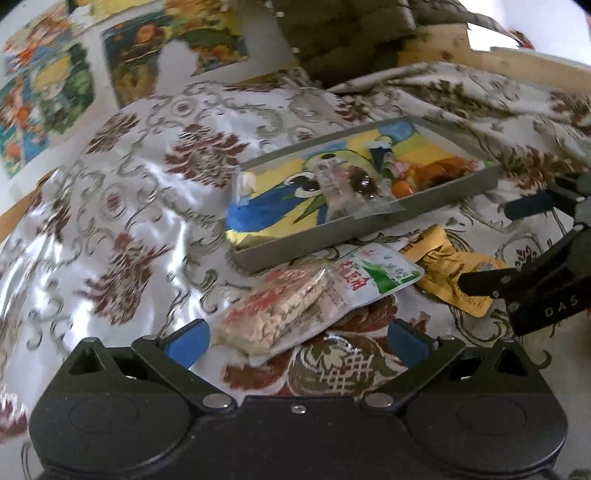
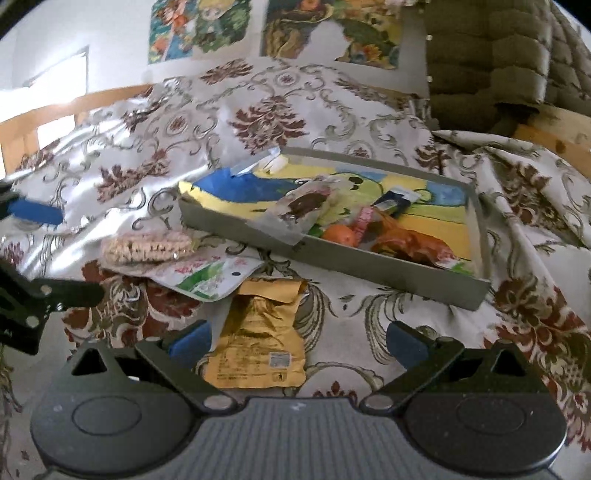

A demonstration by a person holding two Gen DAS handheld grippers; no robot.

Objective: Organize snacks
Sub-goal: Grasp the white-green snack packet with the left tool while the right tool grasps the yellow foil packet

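Note:
A shallow grey box (image 1: pixel 369 225) (image 2: pixel 332 258) with a colourful lining lies on the patterned cloth and holds several snacks. In front of it lie a clear pack of puffed rice bars (image 1: pixel 273 310) (image 2: pixel 147 245), a white and green pouch (image 1: pixel 373 277) (image 2: pixel 210 275) and a yellow packet (image 1: pixel 454 273) (image 2: pixel 258 336). My left gripper (image 1: pixel 297 341) is open, with the rice pack just ahead between its fingers. My right gripper (image 2: pixel 297 341) is open over the near end of the yellow packet; it also shows in the left wrist view (image 1: pixel 517 251).
The cloth (image 1: pixel 129 206) is rumpled, with folds rising behind and right of the box. Colourful pictures (image 2: pixel 325 33) hang on the wall behind. A dark quilted cushion (image 2: pixel 491 62) and a wooden frame (image 2: pixel 554 136) stand at the back right.

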